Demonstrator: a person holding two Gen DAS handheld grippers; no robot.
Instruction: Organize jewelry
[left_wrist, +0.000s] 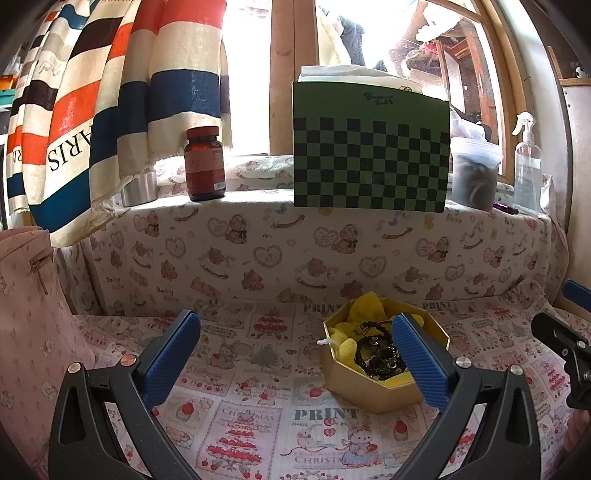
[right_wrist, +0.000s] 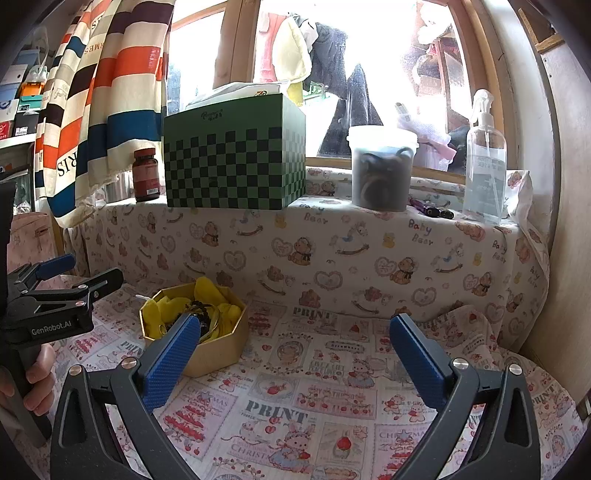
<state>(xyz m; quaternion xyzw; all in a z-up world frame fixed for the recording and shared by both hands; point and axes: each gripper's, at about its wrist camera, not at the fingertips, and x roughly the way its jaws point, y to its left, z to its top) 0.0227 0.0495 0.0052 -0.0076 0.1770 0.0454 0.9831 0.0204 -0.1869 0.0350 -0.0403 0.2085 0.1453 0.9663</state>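
Note:
A gold hexagonal box (left_wrist: 354, 391) lined with yellow cloth stands on the printed tablecloth. In it lie dark bead bracelets (left_wrist: 376, 354) and a thin gold bangle (right_wrist: 213, 320). My left gripper (left_wrist: 295, 354) is open and empty, with its right pad in front of the box's right side. In the right wrist view the box (right_wrist: 218, 350) sits behind the left pad of my open, empty right gripper (right_wrist: 295, 360). The left gripper (right_wrist: 96, 267) shows at the left edge, held by a hand (right_wrist: 37, 376). The right gripper (left_wrist: 550, 302) shows at the far right of the left wrist view.
A cloth-covered ledge behind carries a brown bottle (left_wrist: 205, 164), a green checkered box (left_wrist: 369, 162), a plastic tub (left_wrist: 474, 173) and a spray bottle (left_wrist: 526, 170). A striped towel (left_wrist: 110, 110) hangs at the left above a pink bag (left_wrist: 29, 314).

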